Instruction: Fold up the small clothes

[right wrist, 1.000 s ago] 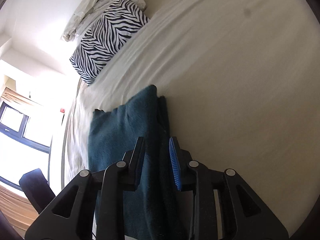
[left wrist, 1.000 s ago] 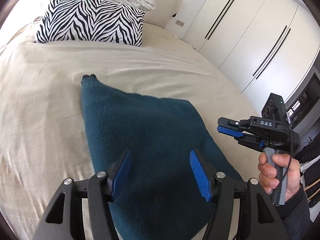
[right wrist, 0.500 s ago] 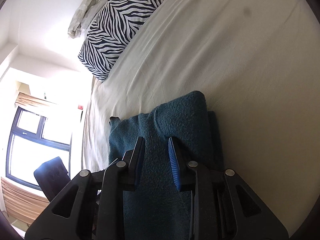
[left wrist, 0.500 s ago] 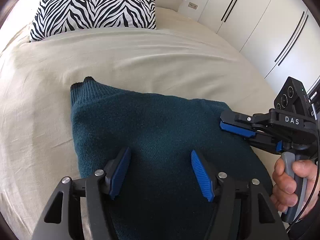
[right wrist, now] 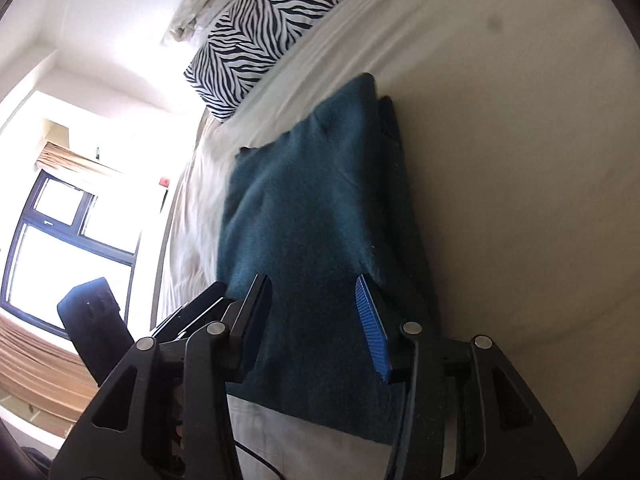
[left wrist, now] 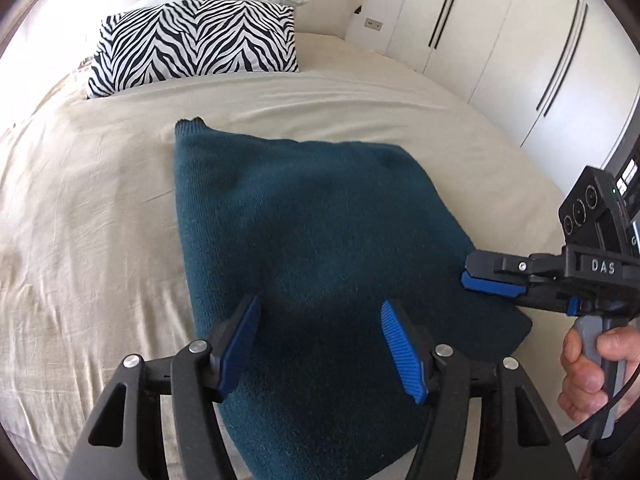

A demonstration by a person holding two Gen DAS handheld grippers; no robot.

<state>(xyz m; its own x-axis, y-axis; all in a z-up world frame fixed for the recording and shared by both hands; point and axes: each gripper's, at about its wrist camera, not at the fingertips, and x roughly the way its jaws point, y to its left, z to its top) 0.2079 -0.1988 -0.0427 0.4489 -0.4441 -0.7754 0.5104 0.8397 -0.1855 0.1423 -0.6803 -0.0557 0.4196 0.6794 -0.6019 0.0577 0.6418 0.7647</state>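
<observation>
Teal knit sweater [left wrist: 320, 240] folded flat mid-bed [left wrist: 80, 200]; right gripper [right wrist: 316, 320] jaws just opened, letting the fold settle; left gripper [left wrist: 318, 344] spread, holding nothing.

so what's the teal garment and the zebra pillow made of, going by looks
The folded teal garment looks like a soft matte knit, probably wool or acrylic: fine ribbed rows and a fuzzy surface show. The black and white zebra-striped pillow looks like smooth printed woven cloth, likely cotton: crisp stripes, no pile, no sheen. The exact fibre of either can't be told.
</observation>
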